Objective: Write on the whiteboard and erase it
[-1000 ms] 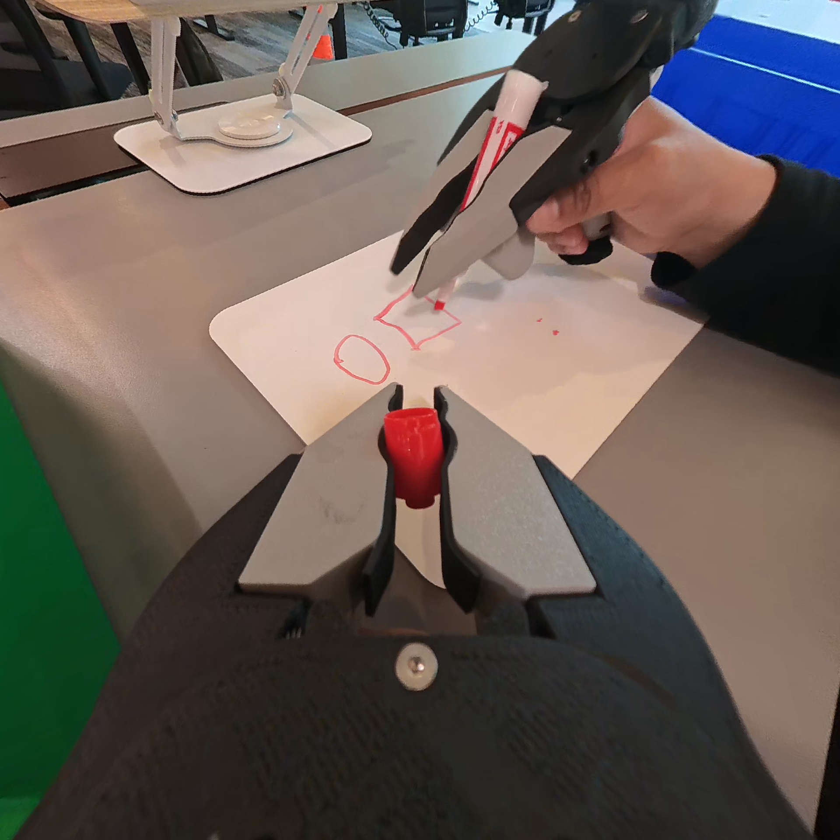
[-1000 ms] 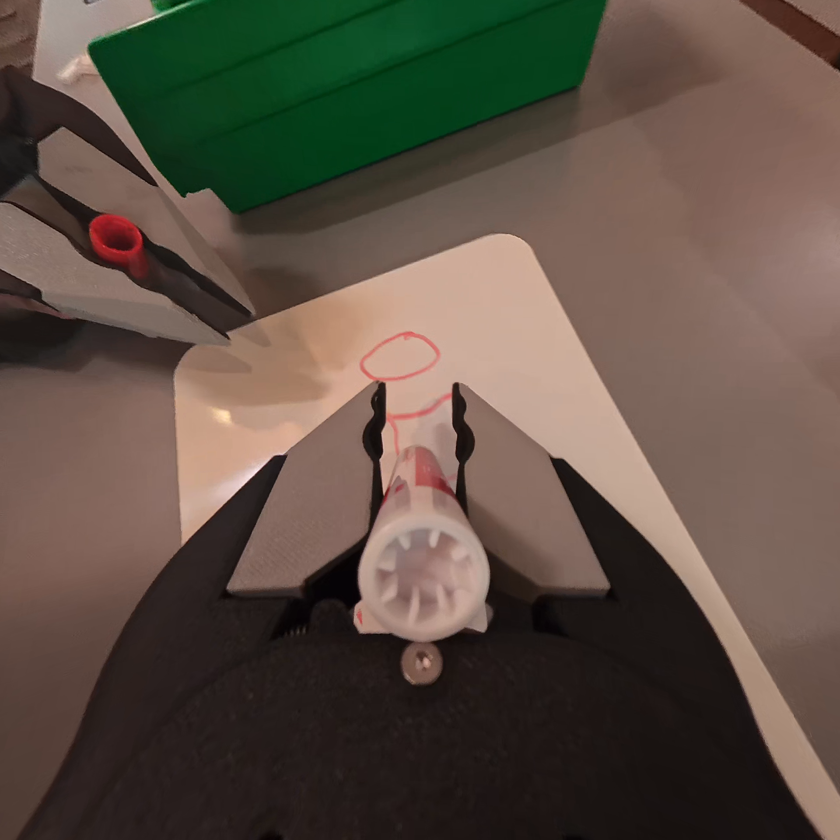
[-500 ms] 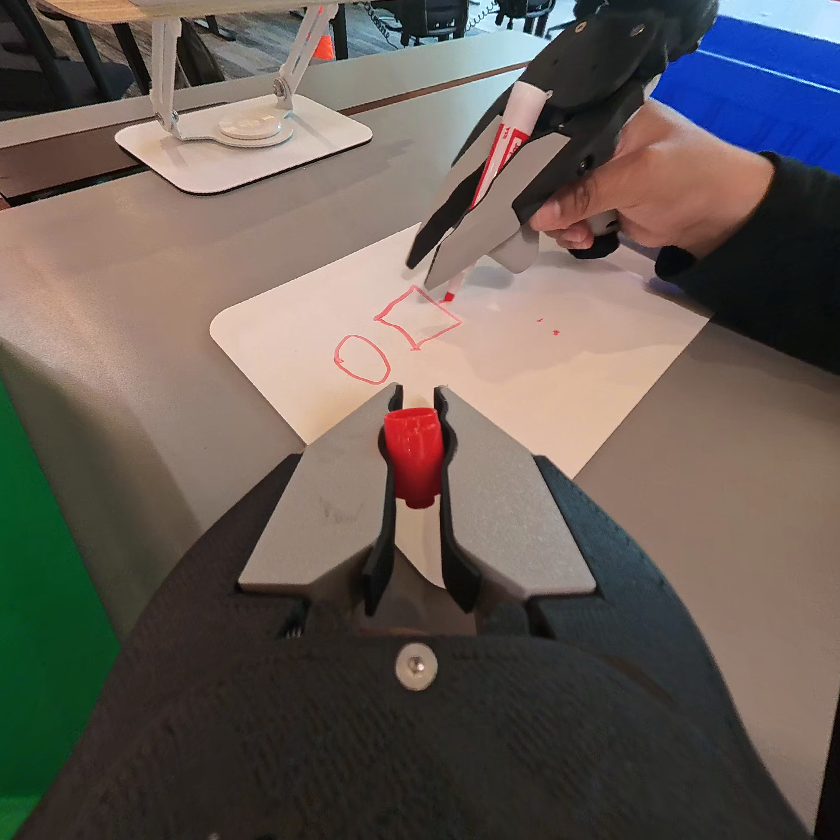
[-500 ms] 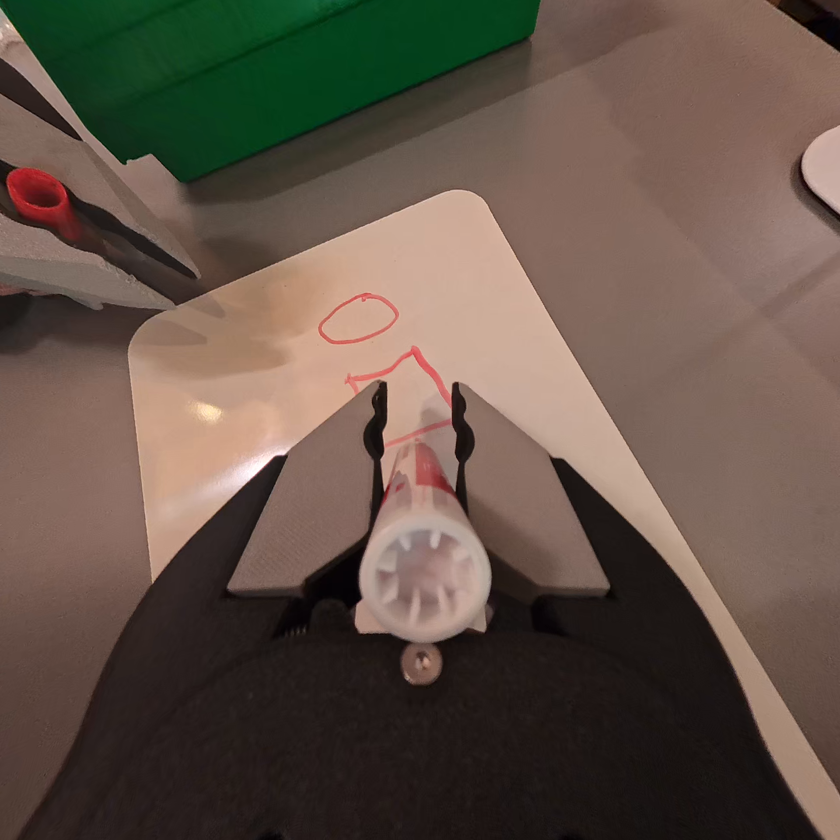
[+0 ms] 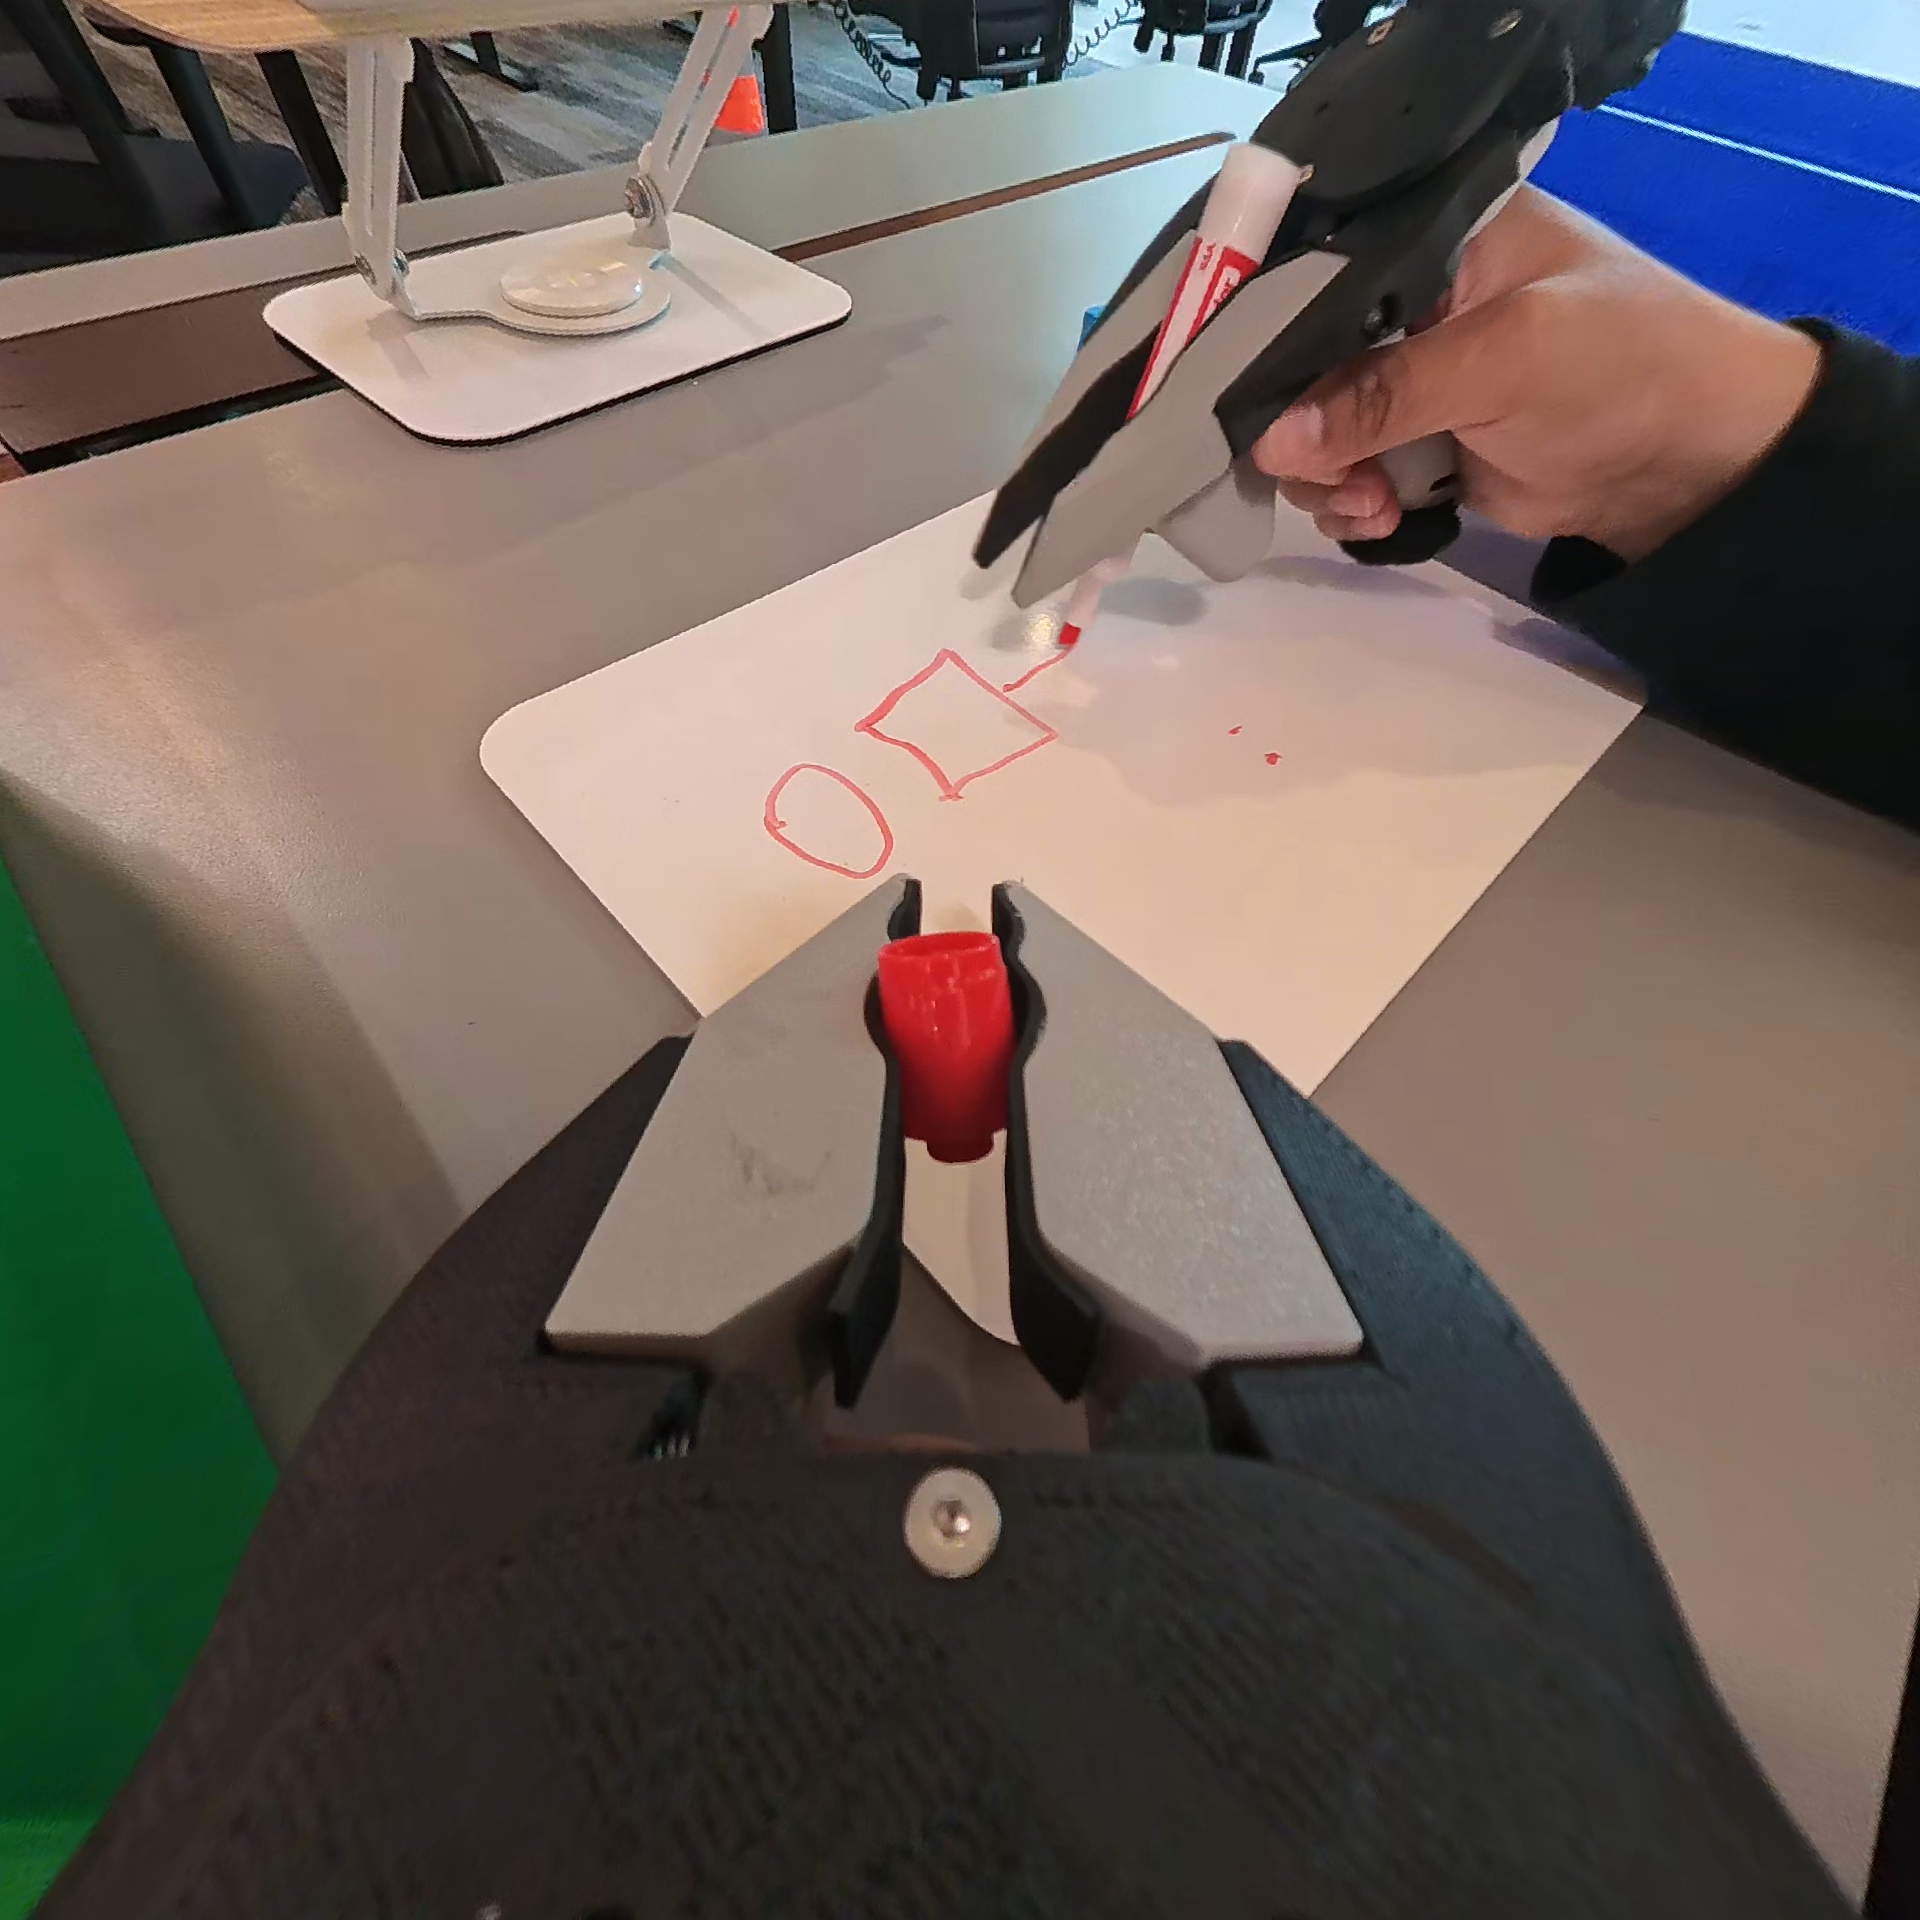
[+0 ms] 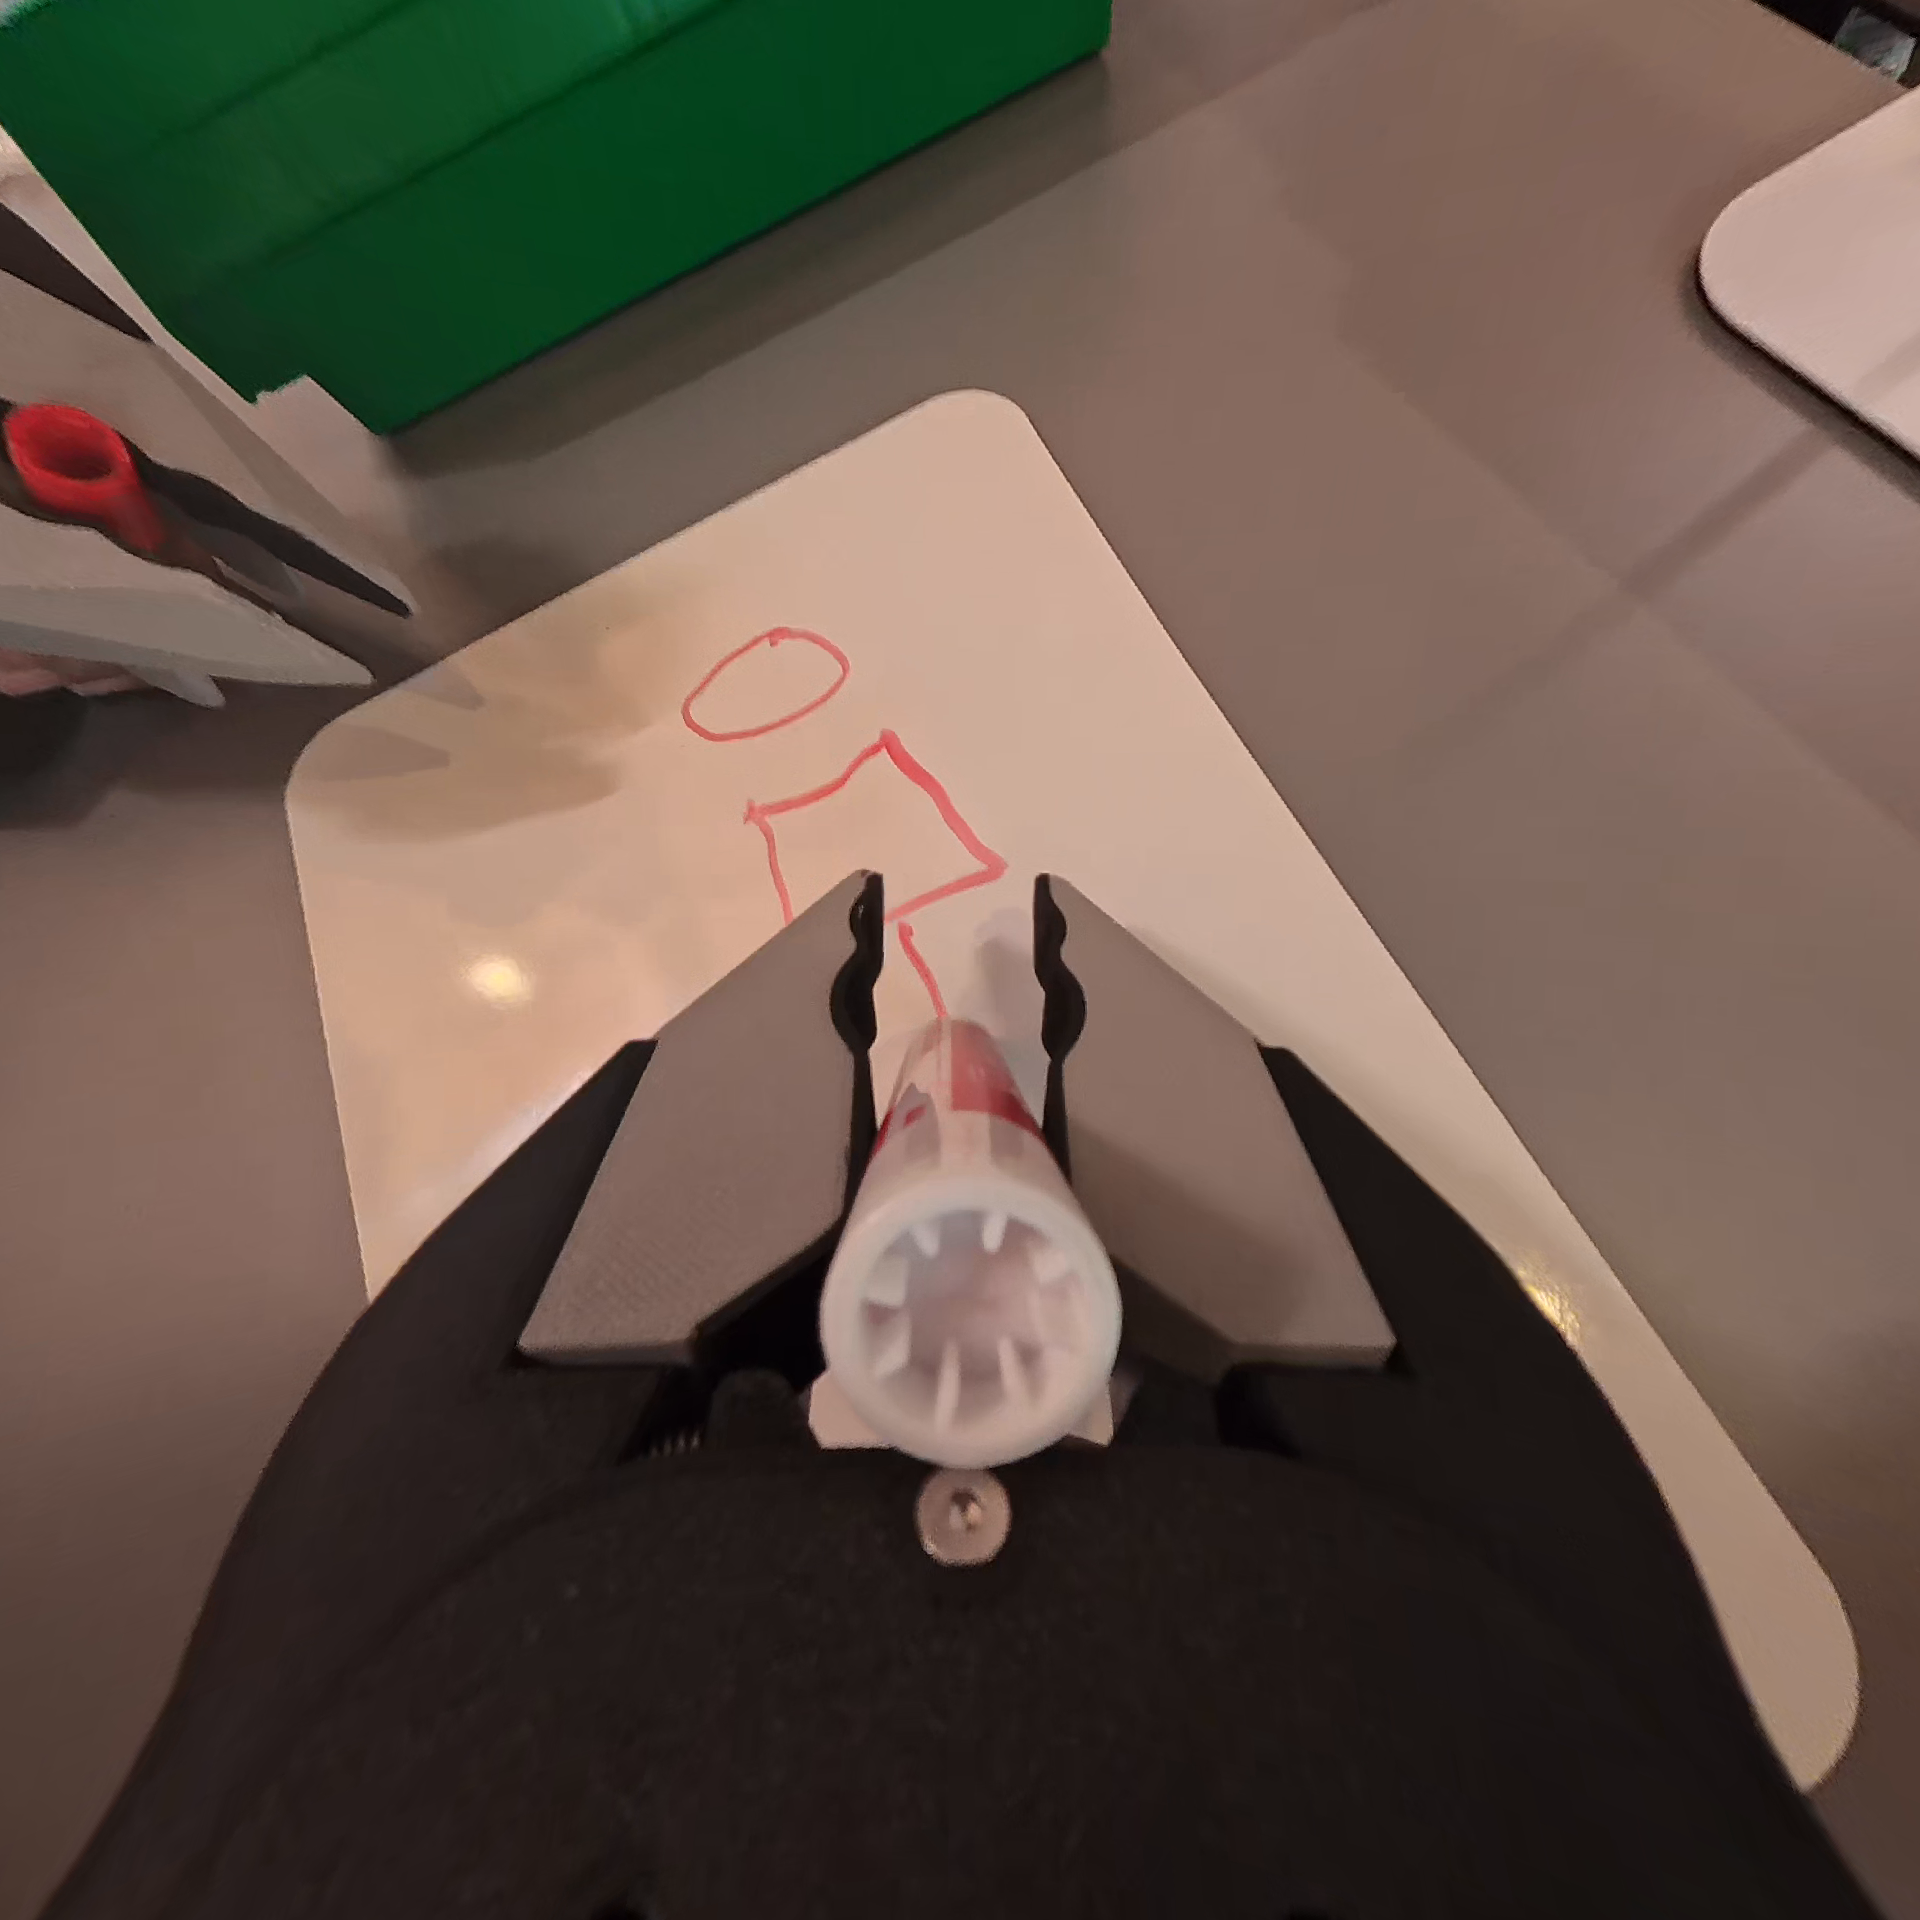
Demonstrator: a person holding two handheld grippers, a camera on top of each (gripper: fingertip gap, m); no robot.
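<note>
A white whiteboard (image 5: 1195,862) (image 6: 1122,665) lies flat on the grey table. A red oval (image 5: 828,821) (image 6: 766,684) and a red four-sided shape (image 5: 956,722) (image 6: 883,821) are drawn on it, with a short new red stroke (image 5: 1034,670) beside the shape. My right gripper (image 6: 958,904) (image 5: 1003,566) is shut on the red-and-white marker (image 6: 961,1174) (image 5: 1195,301), tip down on the board. My left gripper (image 5: 956,894) (image 6: 364,634) is shut on the red marker cap (image 5: 943,1023) (image 6: 78,468), above the board's near corner.
A green box (image 6: 499,177) stands beyond the board in the right wrist view and at the left edge (image 5: 94,1299) in the left wrist view. A white stand base (image 5: 561,322) (image 6: 1839,260) sits farther off. A person's hand (image 5: 1538,405) holds the right gripper. Some 12 centimeters of space lies between my two pairs of fingers.
The right gripper has finished the four-sided shape, moved the marker tip past its far corner, and started a short new stroke there. The left gripper and cap have not moved.
</note>
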